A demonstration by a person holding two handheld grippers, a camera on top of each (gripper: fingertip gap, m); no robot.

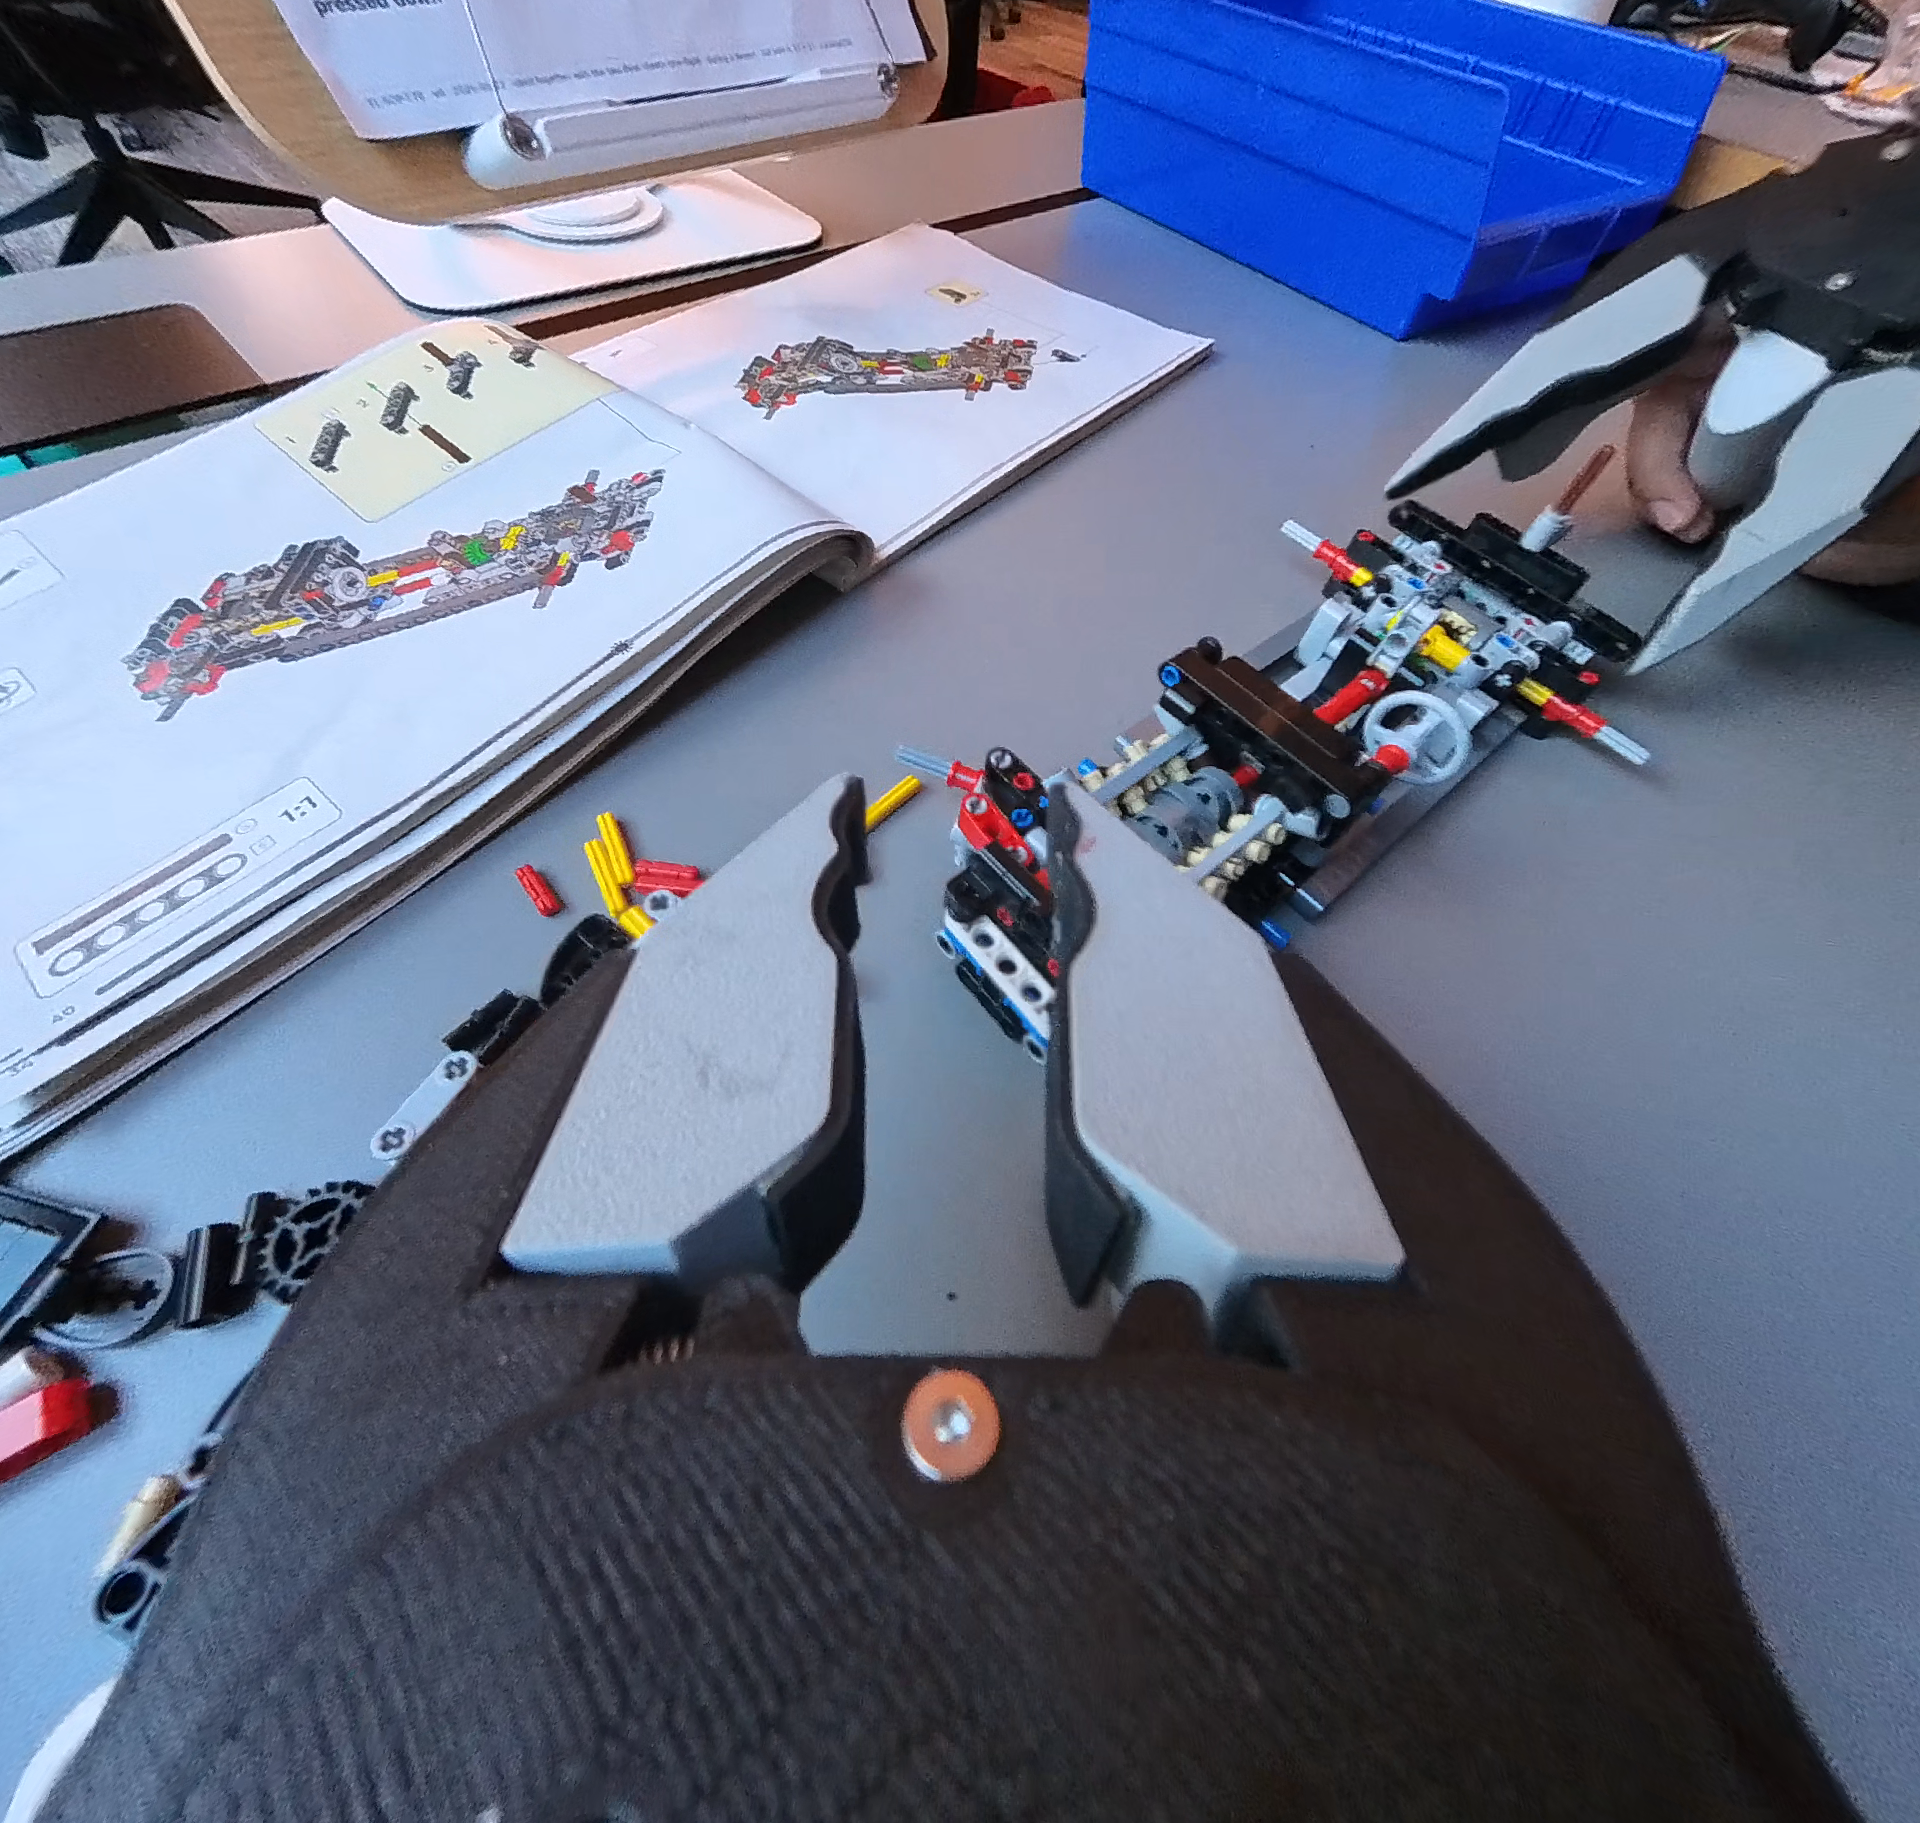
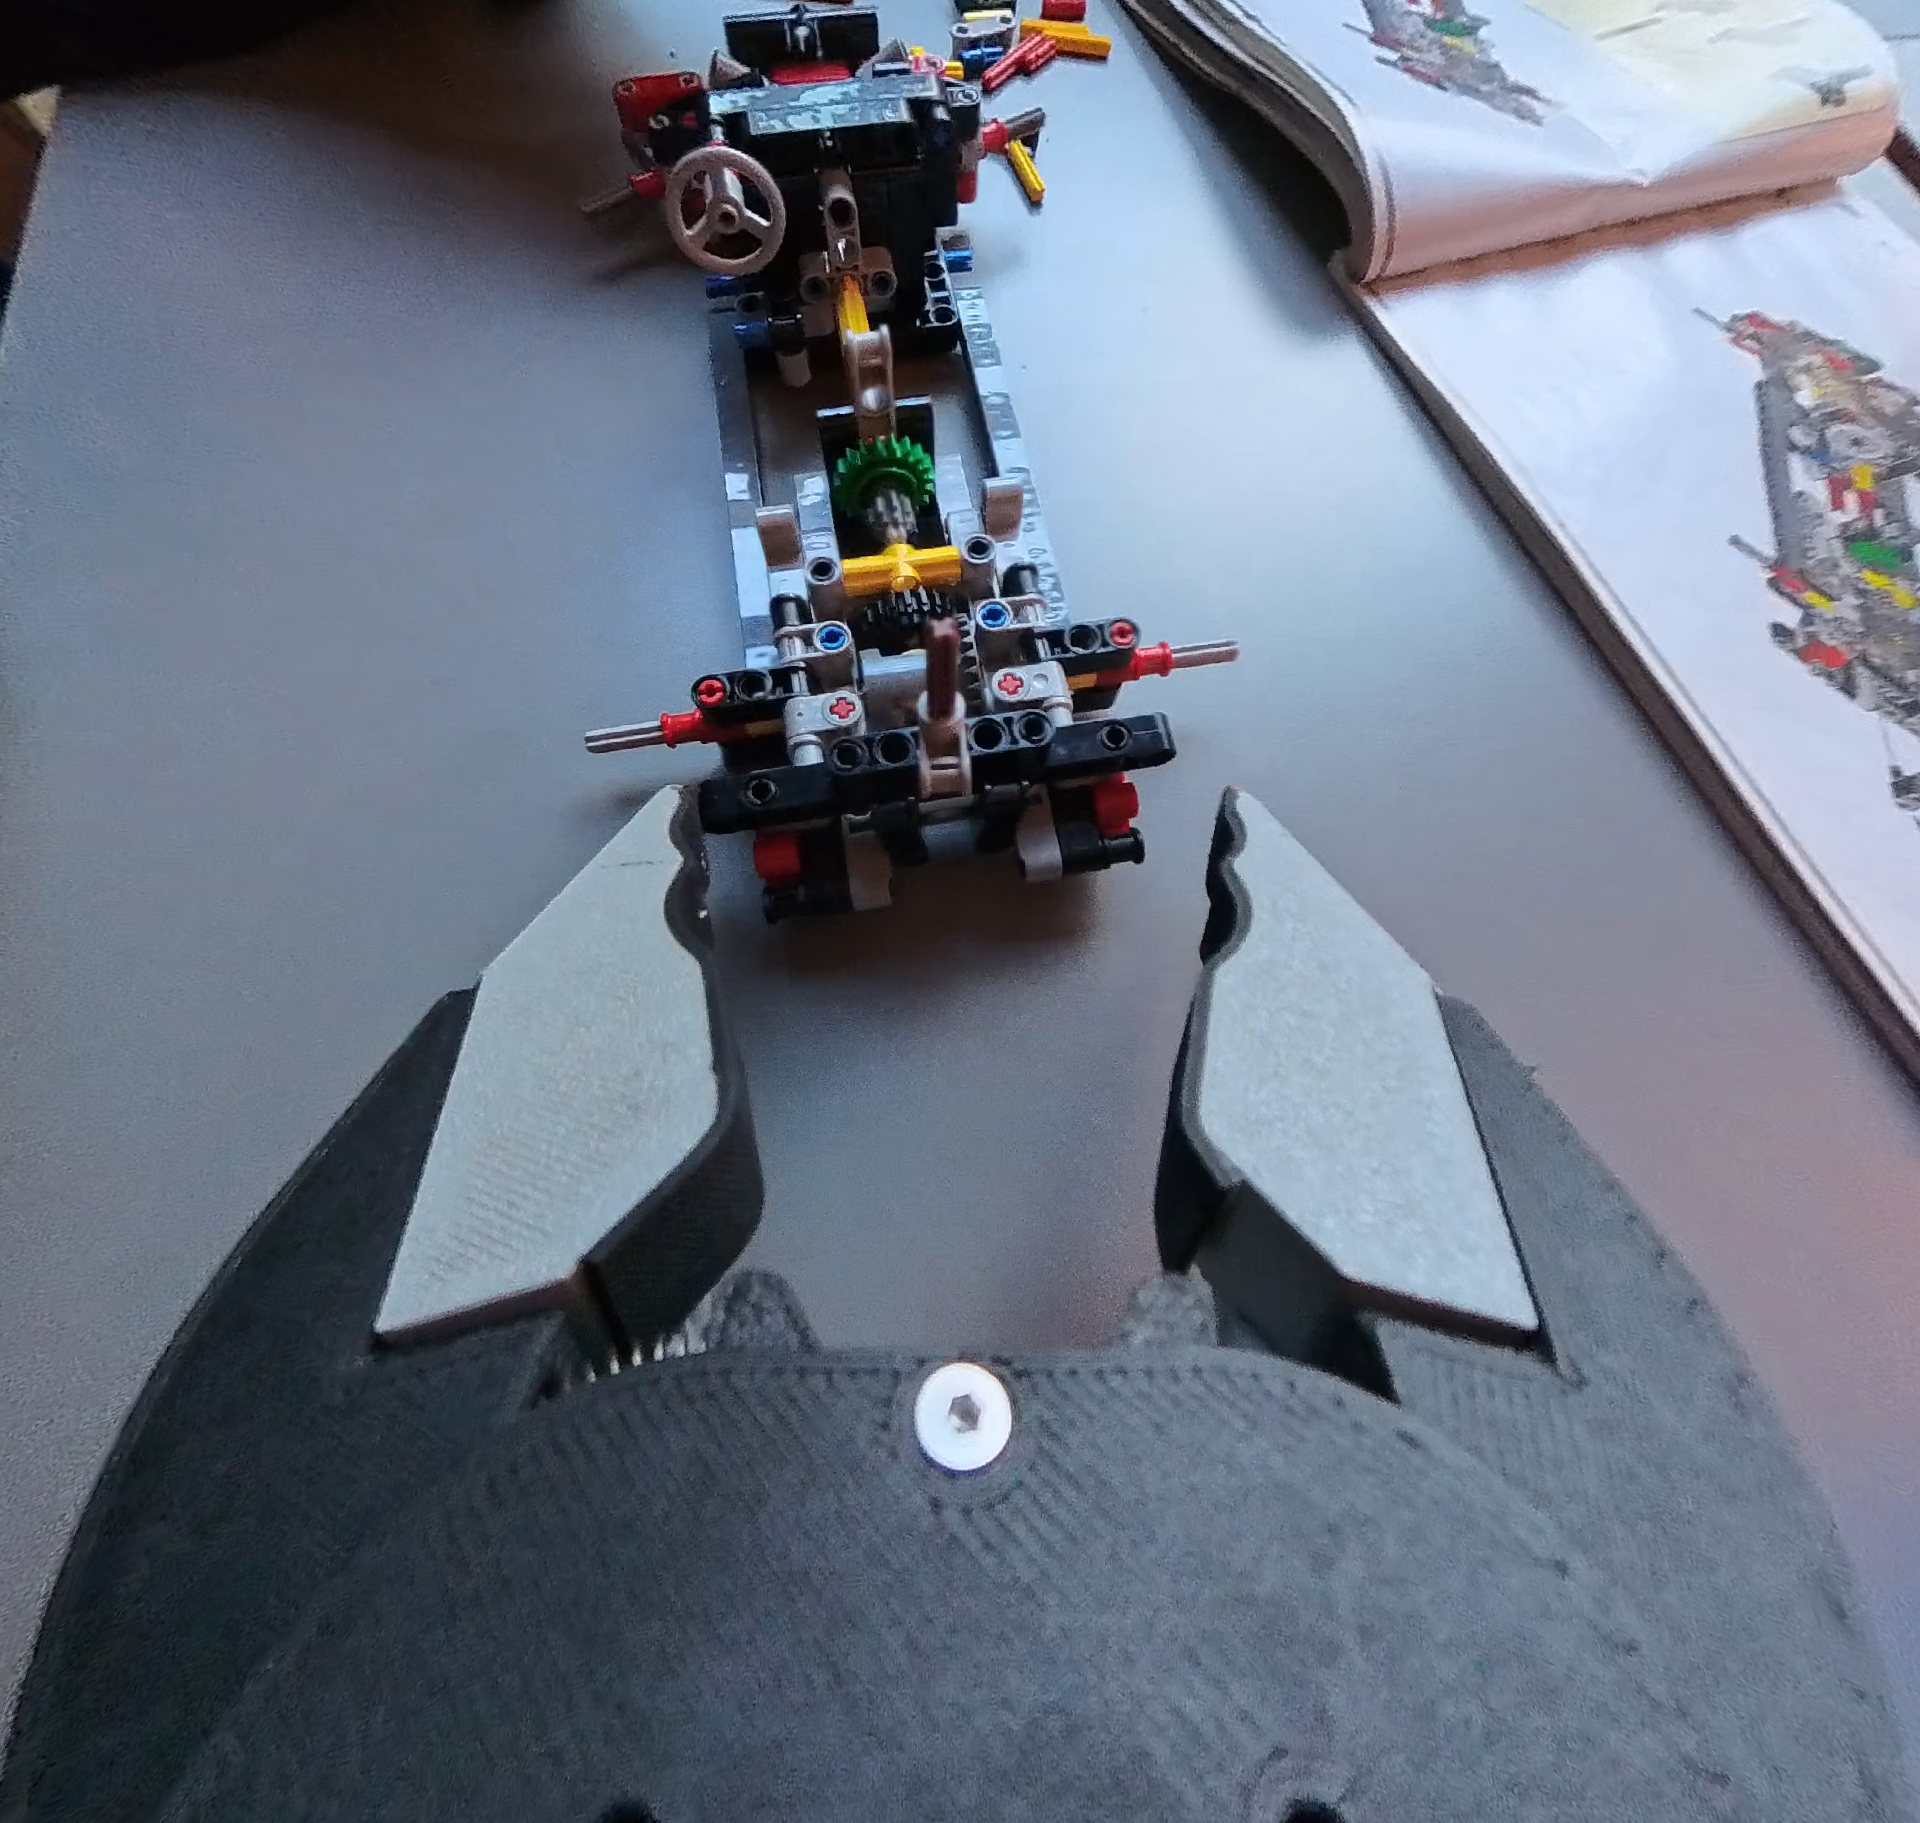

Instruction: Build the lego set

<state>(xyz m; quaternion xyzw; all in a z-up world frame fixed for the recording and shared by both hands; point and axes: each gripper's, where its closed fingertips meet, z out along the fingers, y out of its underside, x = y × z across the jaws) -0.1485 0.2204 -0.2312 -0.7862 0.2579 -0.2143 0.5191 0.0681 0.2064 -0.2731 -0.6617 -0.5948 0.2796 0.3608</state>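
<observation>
A long brick-built car chassis (image 1: 1403, 672) with a grey steering wheel lies on the grey table (image 1: 1558, 1046). My left gripper (image 1: 954, 797) is open at its near end. The red, black and white end block (image 1: 1003, 900) stands between the fingers, against the right finger (image 1: 1174, 1025) and clear of the left finger (image 1: 727, 1025). My right gripper (image 2: 954, 807) is wide open at the other end of the chassis (image 2: 883, 526). Its left fingertip (image 2: 665, 838) is at the black cross beam (image 2: 935, 765), and its right finger (image 2: 1309, 994) stands apart. It also shows in the left wrist view (image 1: 1517, 578).
An open instruction booklet (image 1: 520, 578) lies left of the chassis and shows in the right wrist view (image 2: 1558, 111). Loose red and yellow pins (image 1: 623, 869) and black gears (image 1: 301, 1243) lie near my left gripper. A blue bin (image 1: 1351, 142) and a paper stand (image 1: 582, 7) are behind. One gripper's finger ends stand about 25 centimeters off the other's.
</observation>
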